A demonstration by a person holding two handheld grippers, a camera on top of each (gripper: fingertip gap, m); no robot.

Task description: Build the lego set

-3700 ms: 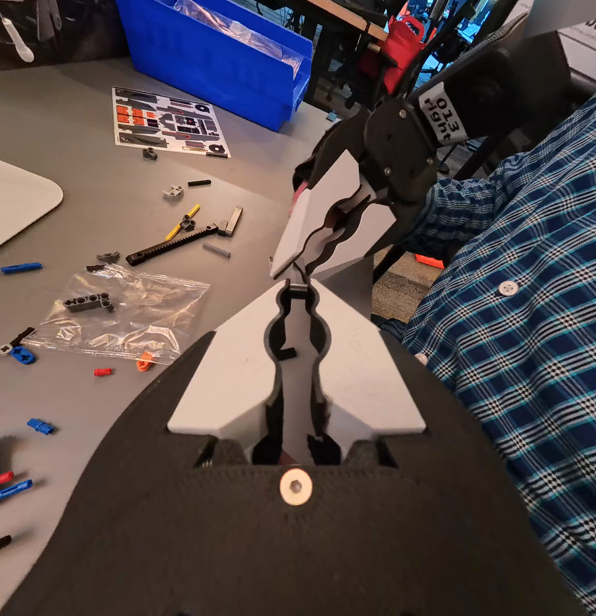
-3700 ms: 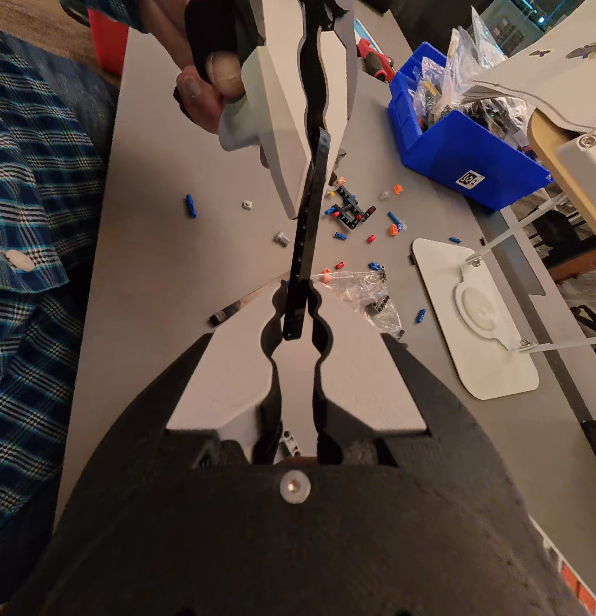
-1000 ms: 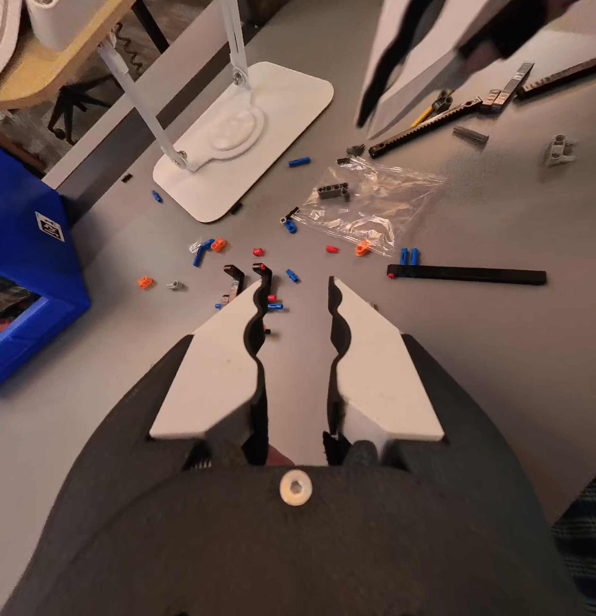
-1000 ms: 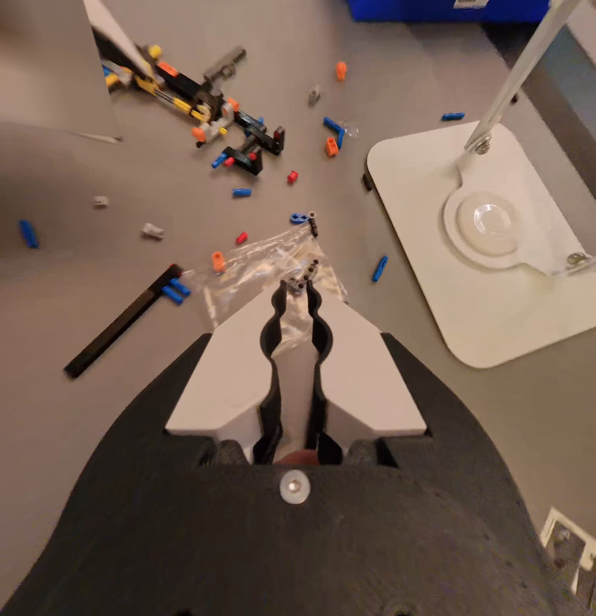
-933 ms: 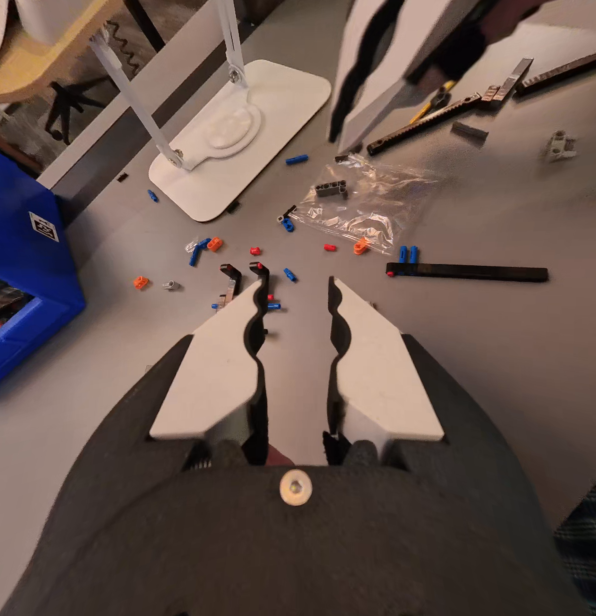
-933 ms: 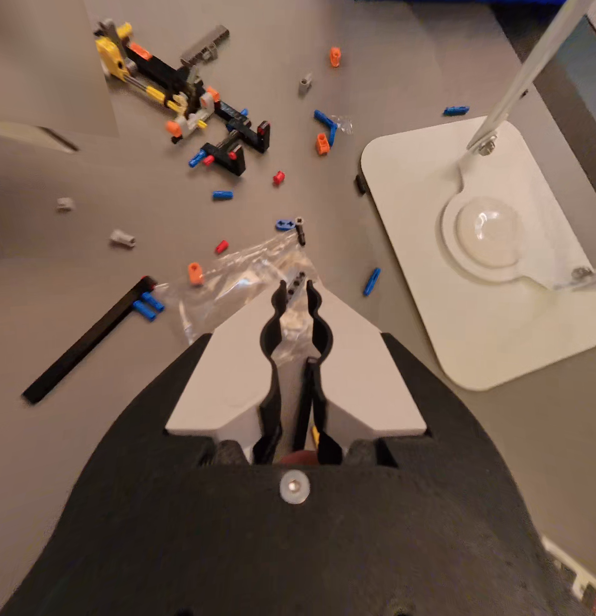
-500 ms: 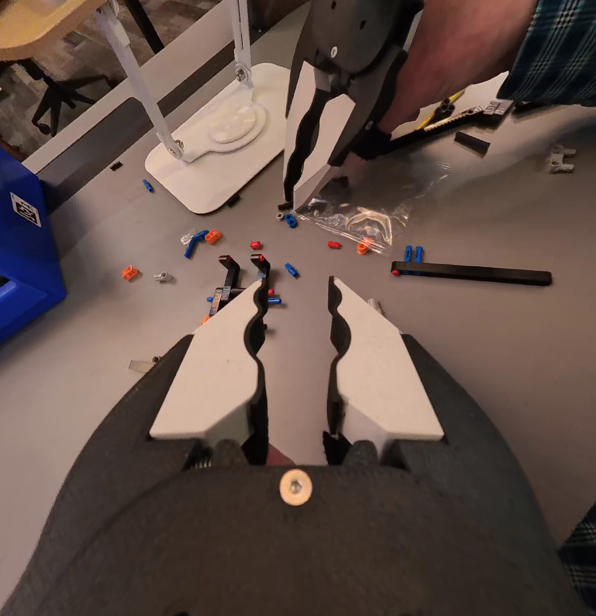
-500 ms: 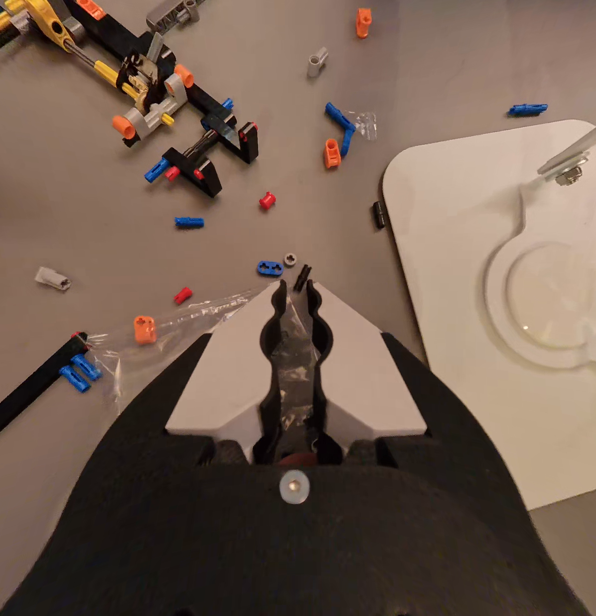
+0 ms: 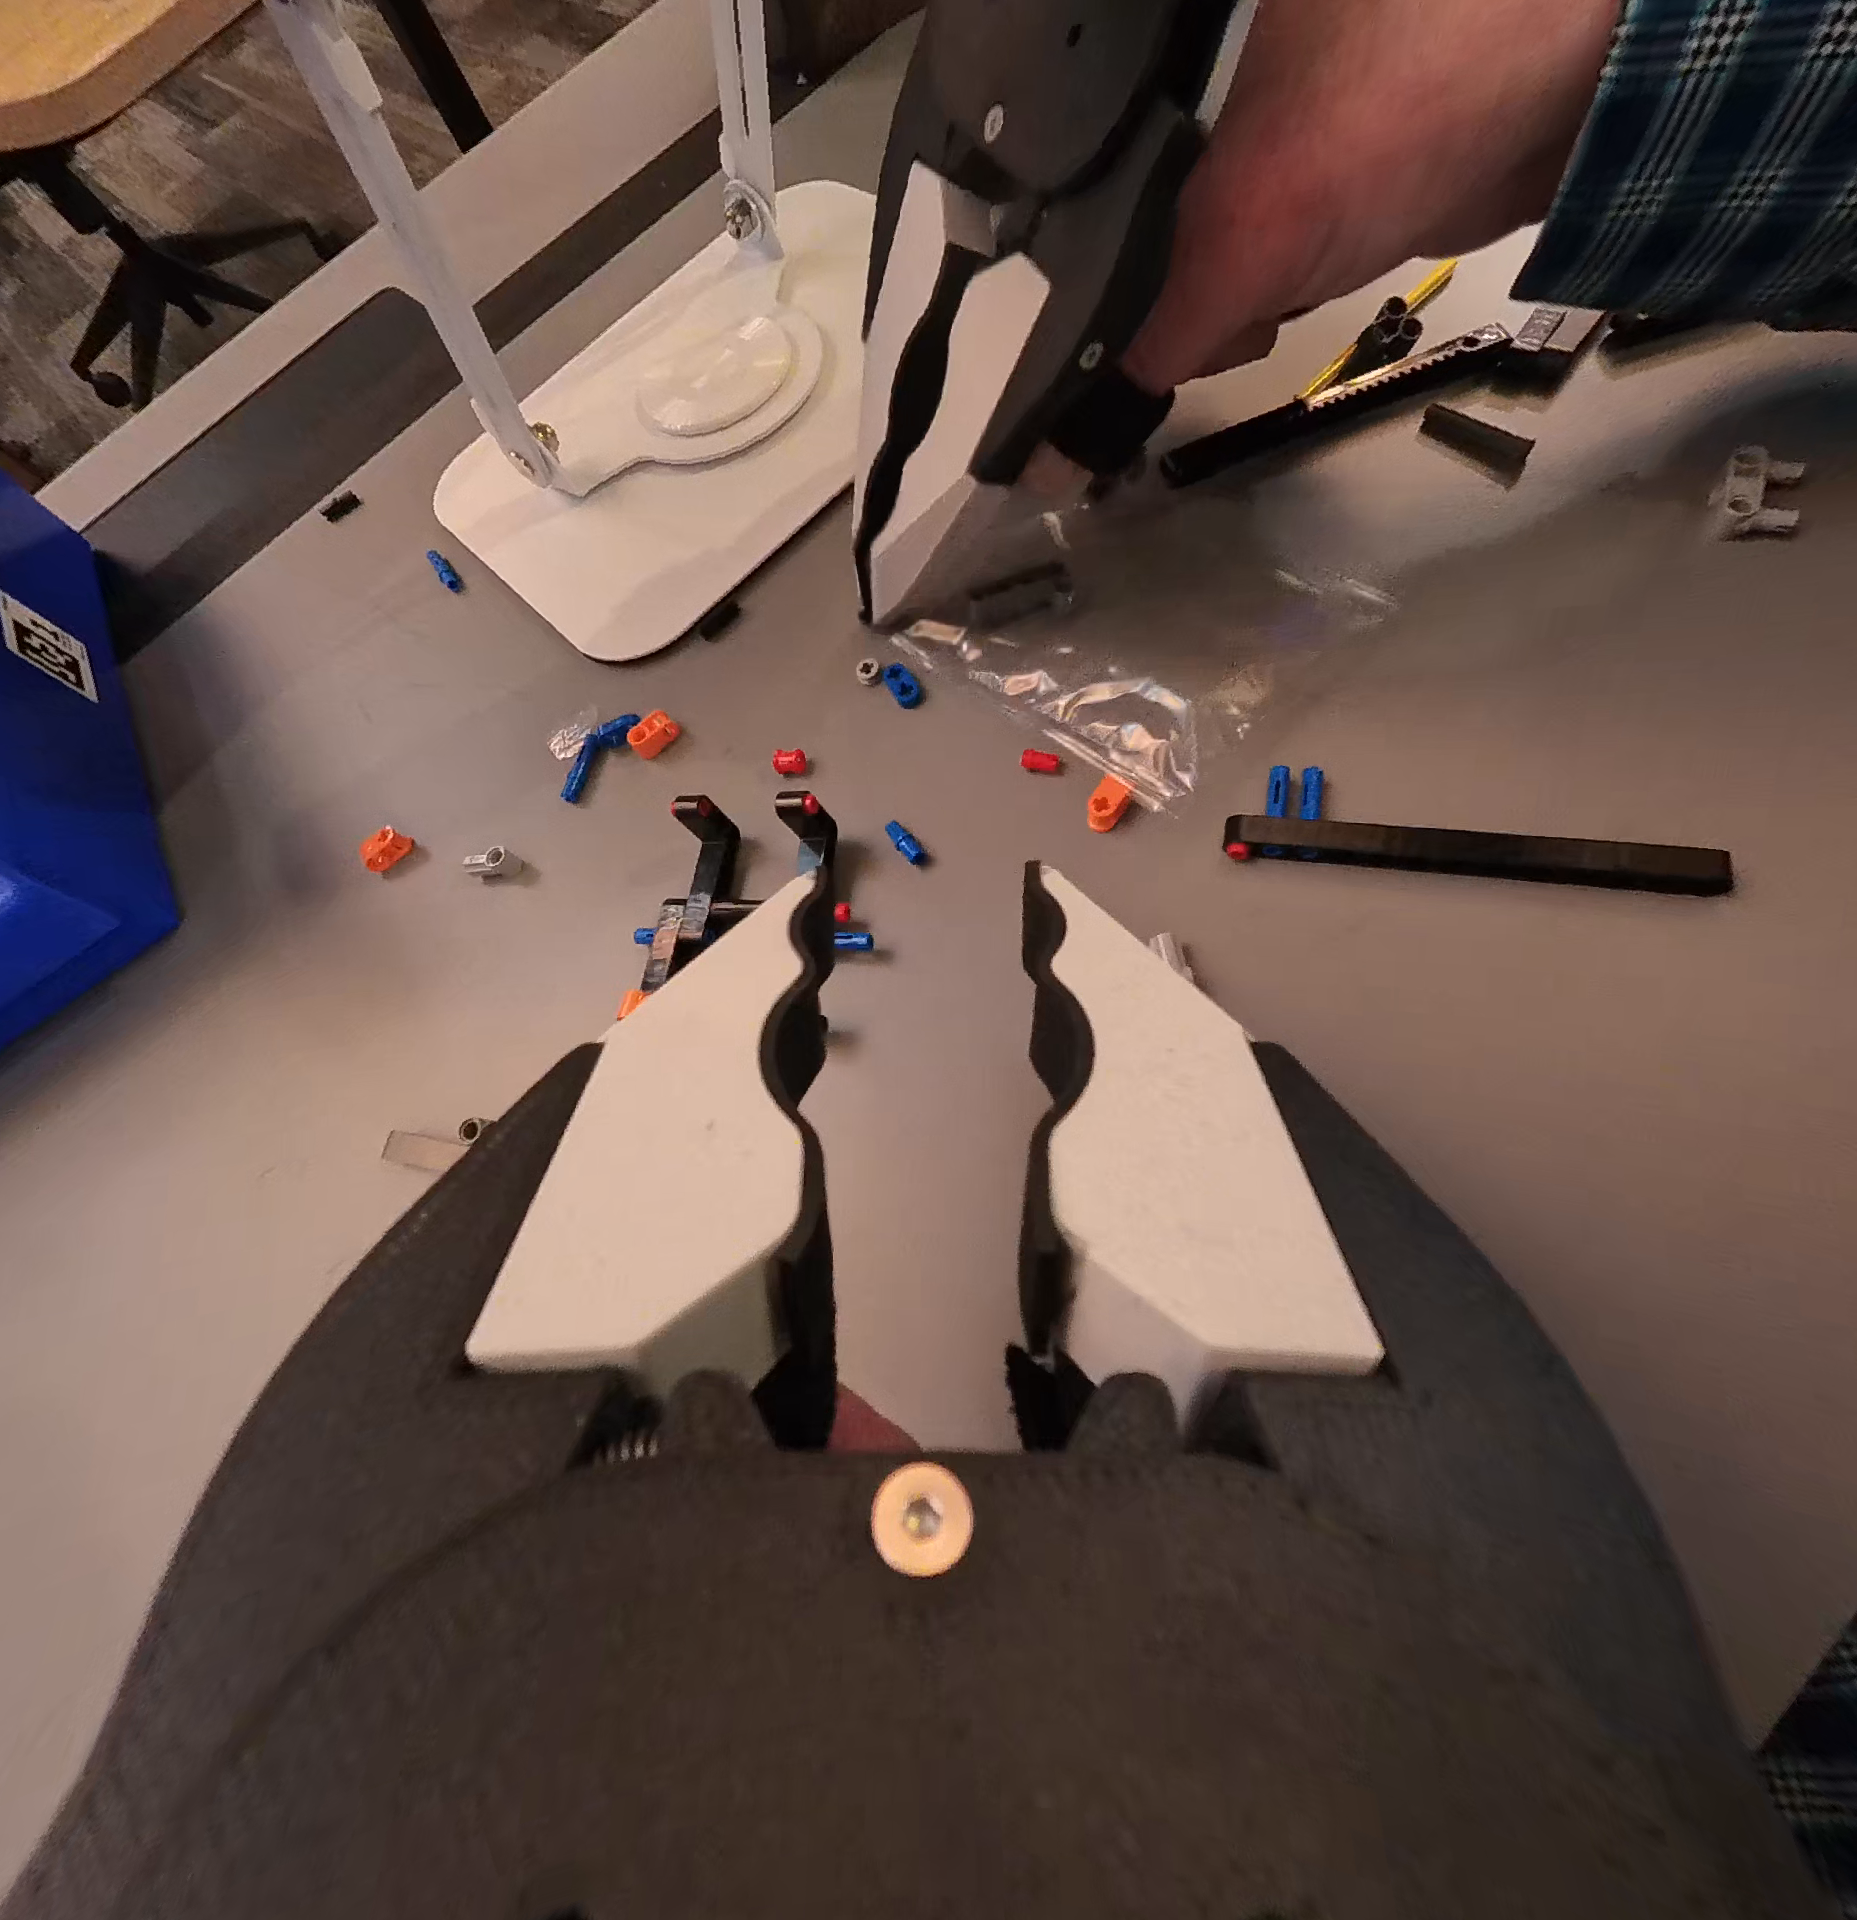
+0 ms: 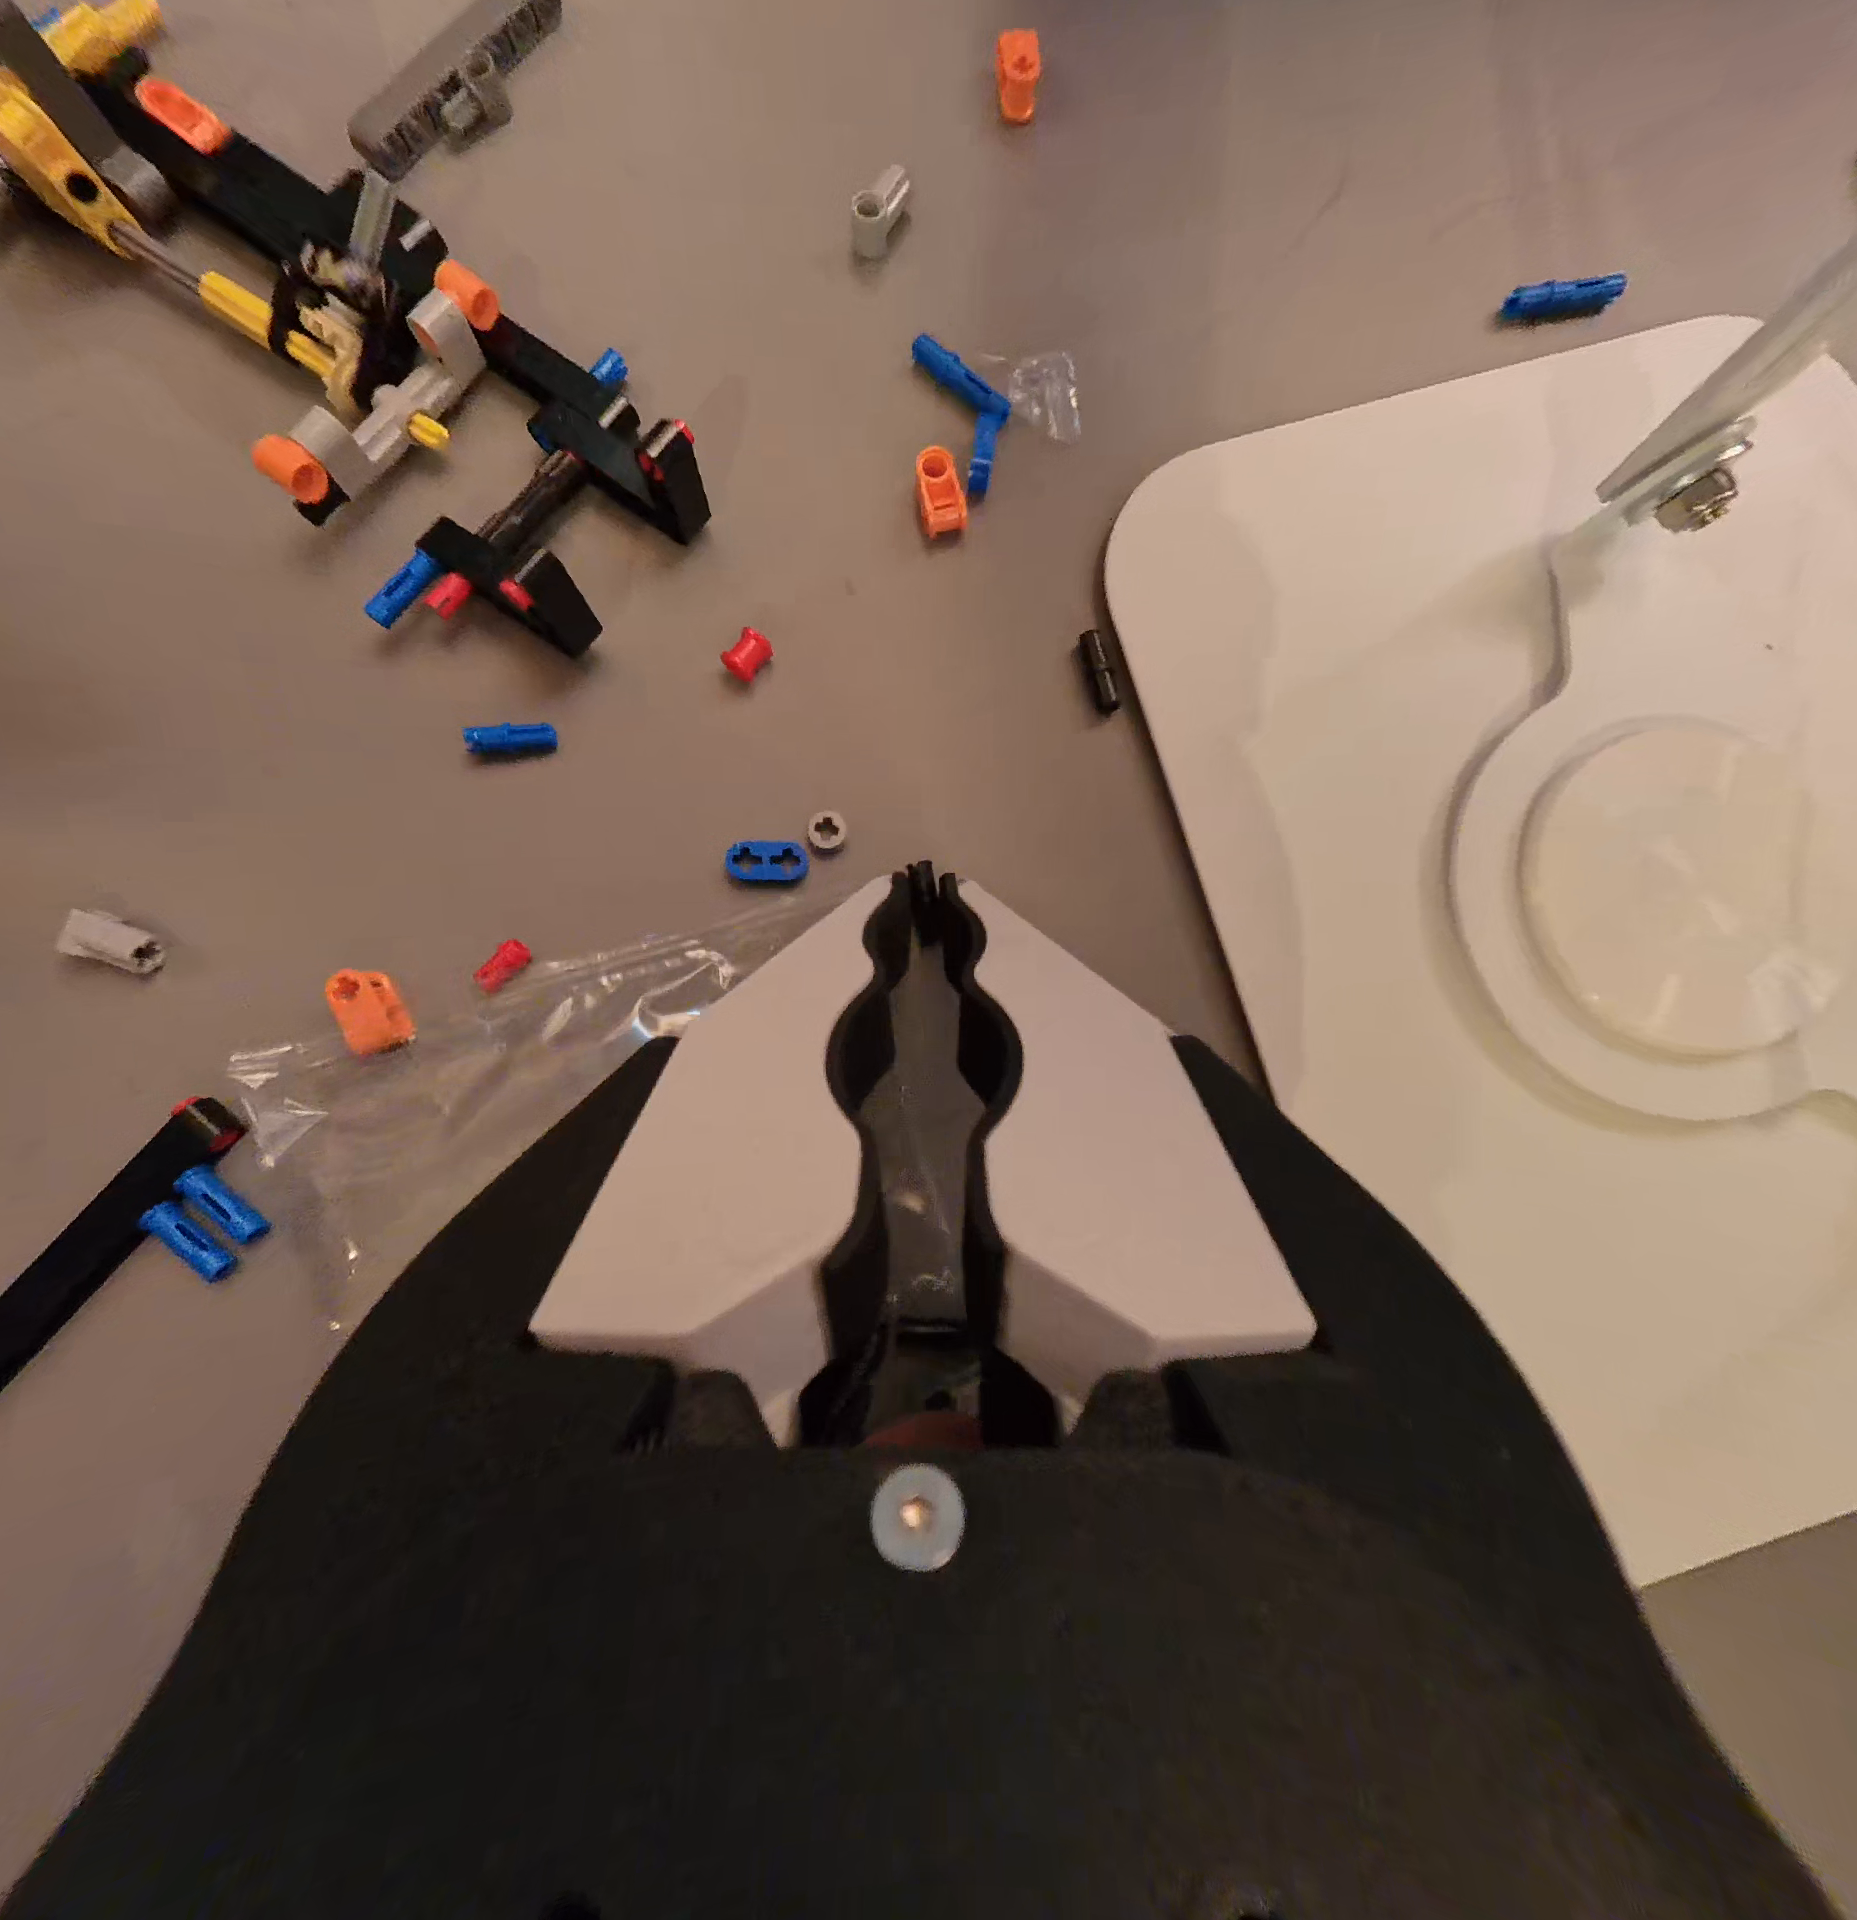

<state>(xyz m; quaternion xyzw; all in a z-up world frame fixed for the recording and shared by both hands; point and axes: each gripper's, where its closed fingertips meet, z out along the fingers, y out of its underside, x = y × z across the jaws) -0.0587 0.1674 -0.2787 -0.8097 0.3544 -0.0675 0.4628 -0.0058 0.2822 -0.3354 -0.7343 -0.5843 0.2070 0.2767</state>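
My right gripper [image 10: 919, 883] points down at the table beside the corner of a clear plastic bag [image 10: 467, 1039], its tips shut on a small black pin [image 10: 919, 875]. It also shows in the left wrist view [image 9: 872, 613], held by a hand. My left gripper [image 9: 922, 883] is open and empty above the table. A partly built black, yellow and orange assembly [image 10: 384, 343] lies at the far left, half hidden behind my left finger in the left wrist view [image 9: 716, 883]. A long black beam [image 9: 1475, 857] with two blue pins [image 9: 1296, 787] lies flat at the right.
A white stand base [image 10: 1423, 935] lies just right of the right gripper. A blue bin [image 9: 30, 779] stands at the left. Loose blue, red, orange and grey pieces are scattered around, including a small blue link [image 10: 765, 862]. A black gear rack [image 9: 1319, 416] lies at the back right. The grippers' ends are close to 15 centimetres from one another.
The long black beam that both grippers held in the air now lies on the table. My left gripper has opened. My right gripper came down by the bag and closed on the black pin.
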